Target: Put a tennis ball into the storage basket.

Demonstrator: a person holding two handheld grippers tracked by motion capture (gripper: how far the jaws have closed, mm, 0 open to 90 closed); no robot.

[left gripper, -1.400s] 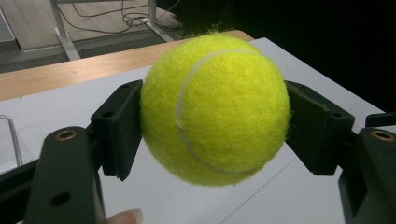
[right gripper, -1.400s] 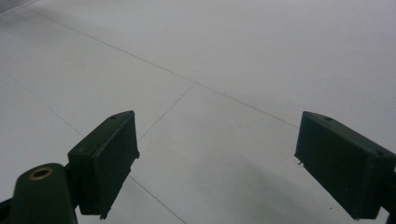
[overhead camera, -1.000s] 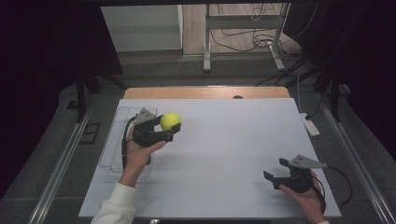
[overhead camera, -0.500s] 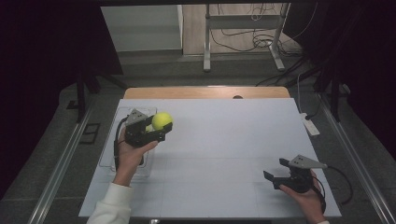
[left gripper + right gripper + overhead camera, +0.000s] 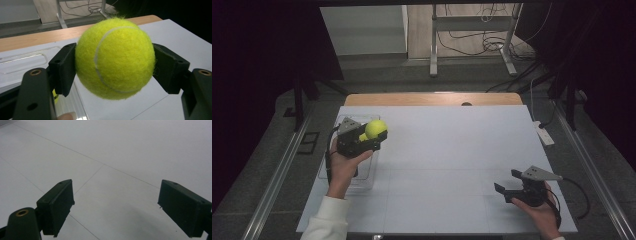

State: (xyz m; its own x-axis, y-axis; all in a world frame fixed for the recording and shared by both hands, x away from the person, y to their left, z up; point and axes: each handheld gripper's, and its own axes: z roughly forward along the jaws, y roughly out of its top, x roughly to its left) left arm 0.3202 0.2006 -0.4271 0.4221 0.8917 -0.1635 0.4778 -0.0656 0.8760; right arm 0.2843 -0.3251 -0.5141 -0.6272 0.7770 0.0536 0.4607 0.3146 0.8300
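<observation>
Clamping a yellow tennis ball (image 5: 115, 58) between left gripper (image 5: 364, 137) pads, above a clear tray (image 5: 362, 175), possibly holding a second ball. Right gripper (image 5: 512, 186) spread wide, nothing between, over white table (image 5: 452, 150).

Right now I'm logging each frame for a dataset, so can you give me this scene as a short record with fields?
held object: tennis ball, yellow-green
holder: left hand-held gripper, shut on the ball, a pad pressed on each side
ball position: lifted off the table, above a clear tray at the table's left side
right hand-held gripper: open, nothing between its jaws, low over bare table near the right front corner
surface: white table
</observation>
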